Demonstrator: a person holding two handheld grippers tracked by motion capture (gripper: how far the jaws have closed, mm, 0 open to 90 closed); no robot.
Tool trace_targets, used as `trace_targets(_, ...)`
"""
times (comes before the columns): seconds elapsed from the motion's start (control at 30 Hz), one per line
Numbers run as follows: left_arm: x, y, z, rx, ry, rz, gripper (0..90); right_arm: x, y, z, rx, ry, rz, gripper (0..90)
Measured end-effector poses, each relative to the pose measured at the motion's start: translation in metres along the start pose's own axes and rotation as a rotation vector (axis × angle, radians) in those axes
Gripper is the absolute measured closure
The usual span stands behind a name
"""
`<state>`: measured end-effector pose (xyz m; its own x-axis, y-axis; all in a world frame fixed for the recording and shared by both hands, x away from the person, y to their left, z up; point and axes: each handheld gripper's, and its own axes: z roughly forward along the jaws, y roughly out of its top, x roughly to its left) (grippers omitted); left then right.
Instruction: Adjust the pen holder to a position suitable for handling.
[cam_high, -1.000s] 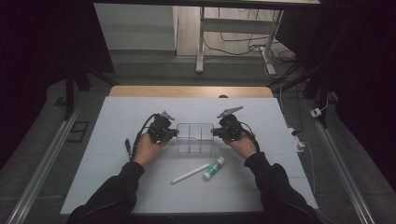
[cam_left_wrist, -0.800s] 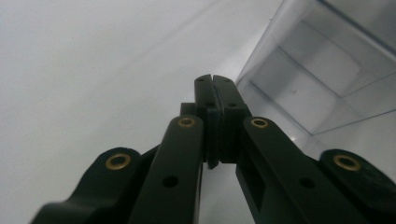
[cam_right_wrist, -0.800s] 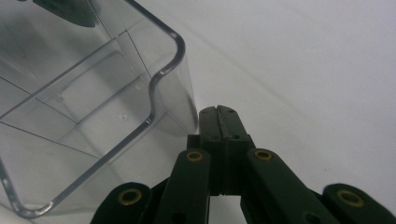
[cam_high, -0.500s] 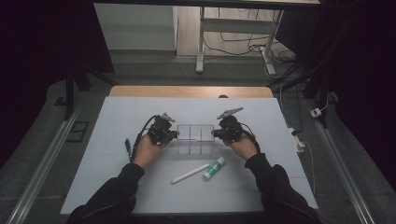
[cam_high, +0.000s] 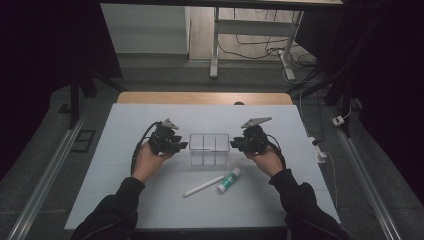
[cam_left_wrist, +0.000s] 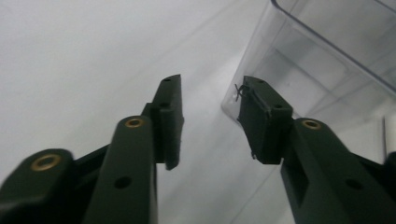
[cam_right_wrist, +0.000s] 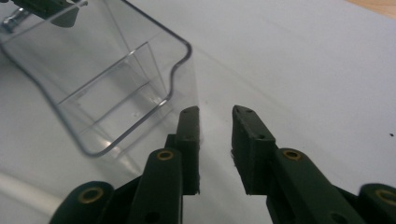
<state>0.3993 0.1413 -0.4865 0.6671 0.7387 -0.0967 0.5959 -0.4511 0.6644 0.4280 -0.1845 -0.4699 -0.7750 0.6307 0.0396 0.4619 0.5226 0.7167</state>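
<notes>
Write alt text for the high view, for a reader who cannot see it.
A person's two hands each hold a black gripper, left gripper and right gripper, jaws open, at either end of a clear plastic box with three compartments on a white table. Nearer the person lie a white stick and a small tube.

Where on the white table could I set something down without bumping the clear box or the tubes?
The table is bare left of the left gripper, along the far edge beyond the clear box, and right of the right gripper. It is crowded in front of the box, around the white tube and green-capped tube.
</notes>
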Motion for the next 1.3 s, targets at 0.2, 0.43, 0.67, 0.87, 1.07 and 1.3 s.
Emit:
trace_targets(0.2, -0.004, -0.009, -0.019, -0.02, 0.006, -0.003, 46.9, 0.007, -0.005, -0.013, -0.01, -0.006, -0.012, 60.5)
trace_targets(0.43, -0.009, -0.017, -0.033, -0.026, -0.011, -0.009, 38.5, 0.015, -0.012, -0.025, -0.017, 0.008, -0.017, 52.5)
trace_targets(0.67, -0.017, -0.029, -0.054, -0.055, -0.029, -0.014, 31.8, 0.025, -0.017, -0.035, -0.026, 0.02, -0.017, 45.3)
trace_targets(0.87, -0.021, -0.048, -0.075, -0.066, -0.011, -0.029, 25.6, 0.038, -0.025, -0.05, -0.044, 0.047, -0.028, 34.7)
trace_targets(1.07, -0.021, -0.062, -0.088, -0.081, -0.001, -0.054, 21.2, 0.046, -0.034, -0.062, -0.051, 0.052, -0.025, 26.9)
trace_targets(1.3, -0.019, -0.083, -0.104, -0.108, -0.003, -0.103, 13.9, 0.054, -0.048, -0.083, -0.064, 0.078, -0.015, 16.9)
